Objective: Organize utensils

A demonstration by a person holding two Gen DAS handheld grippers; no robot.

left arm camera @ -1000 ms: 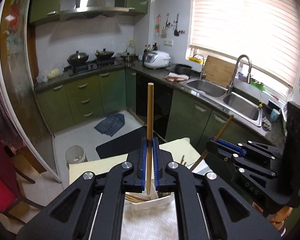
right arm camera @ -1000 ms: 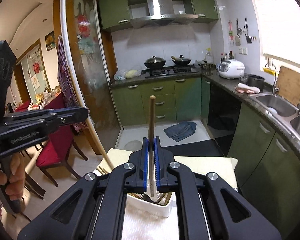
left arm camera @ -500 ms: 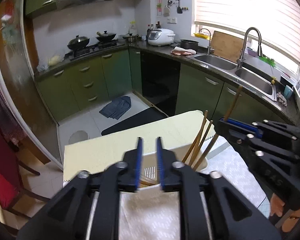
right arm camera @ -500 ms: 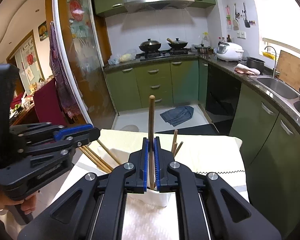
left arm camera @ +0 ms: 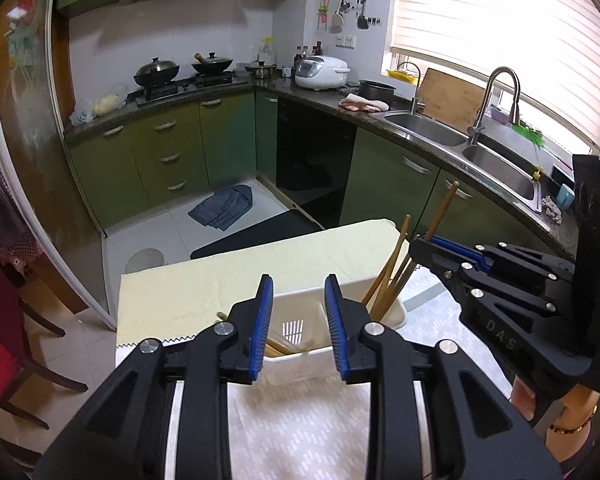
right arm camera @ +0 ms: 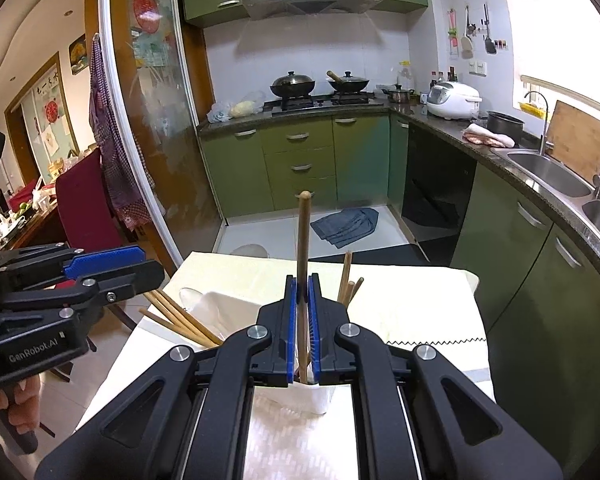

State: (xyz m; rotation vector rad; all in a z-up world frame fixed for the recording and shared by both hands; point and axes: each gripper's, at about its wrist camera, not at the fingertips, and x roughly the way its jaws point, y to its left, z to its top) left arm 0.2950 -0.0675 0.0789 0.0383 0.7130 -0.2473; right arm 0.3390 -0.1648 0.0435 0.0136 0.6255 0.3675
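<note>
- The left gripper [left arm camera: 298, 320] hovered just above the white basket [left arm camera: 396, 314], its blue-padded fingers apart with nothing between them.
- The right gripper [right arm camera: 303, 320] had its fingers clamped on a single wooden chopstick [right arm camera: 304, 240], which stood nearly upright with its lower end down in the basket.
- The basket sat on a table covered with a pale yellow cloth [left arm camera: 220, 280] and a white patterned mat [left arm camera: 300, 432].
- Several more chopsticks [left arm camera: 388, 280] leaned in the basket's right-hand compartment as the left camera saw it; others [right arm camera: 180, 318] lay slanting in the other compartment.
- A hand [right arm camera: 18, 408] gripped the left gripper's handle.
</note>
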